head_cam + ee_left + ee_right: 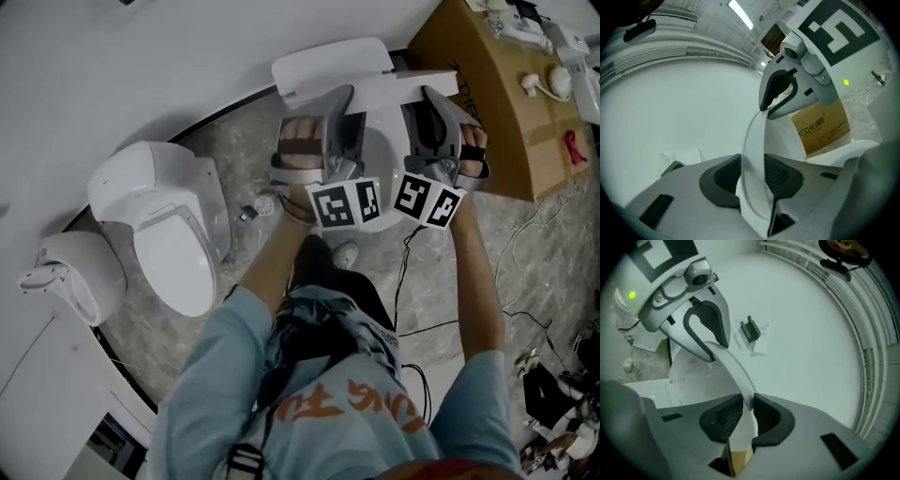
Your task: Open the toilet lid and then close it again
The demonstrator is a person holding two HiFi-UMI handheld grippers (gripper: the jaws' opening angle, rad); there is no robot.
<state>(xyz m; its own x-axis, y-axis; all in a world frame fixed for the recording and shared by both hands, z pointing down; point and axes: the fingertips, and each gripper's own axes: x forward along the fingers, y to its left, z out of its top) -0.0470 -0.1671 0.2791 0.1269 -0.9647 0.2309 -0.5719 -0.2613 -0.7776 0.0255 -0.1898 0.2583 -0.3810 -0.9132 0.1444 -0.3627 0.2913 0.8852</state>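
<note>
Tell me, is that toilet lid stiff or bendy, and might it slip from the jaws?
Probably stiff: the toilet lid holds one smooth curve between the left gripper and right gripper. Likely light, since its rim looks thin. Its glossy surface may slip, though the jaws pinch both faces.

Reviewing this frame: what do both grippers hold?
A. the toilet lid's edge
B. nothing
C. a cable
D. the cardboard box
A: each gripper view shows the white toilet lid pinched by its rim, in the left gripper and in the right gripper.
</note>
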